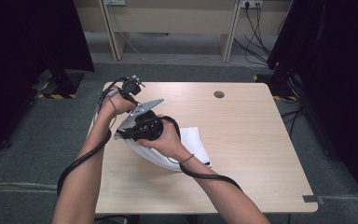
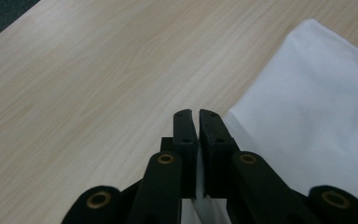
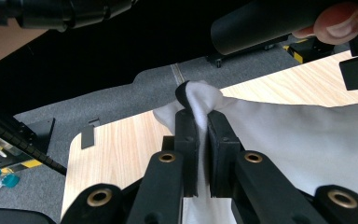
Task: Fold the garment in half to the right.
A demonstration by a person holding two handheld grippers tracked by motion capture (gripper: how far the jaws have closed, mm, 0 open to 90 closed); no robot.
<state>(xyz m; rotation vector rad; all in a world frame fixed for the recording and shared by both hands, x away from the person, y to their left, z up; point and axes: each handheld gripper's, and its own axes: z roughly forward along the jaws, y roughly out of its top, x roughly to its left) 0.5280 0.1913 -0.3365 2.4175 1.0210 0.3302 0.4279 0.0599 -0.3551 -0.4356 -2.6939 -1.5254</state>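
While pinched: white cloth (image 3: pixel 200 100) on table (image 1: pixel 242 121)

The cloth (image 1: pixel 193 142) is plain white with a thin dark edge on its near right side. The table (image 1: pixel 251 135) is pale wood with a fine grain. Both grippers, left (image 2: pixel 196 114) and right (image 3: pixel 198 119), are black with brass-coloured rivets. The floor (image 1: pixel 37 130) is grey.
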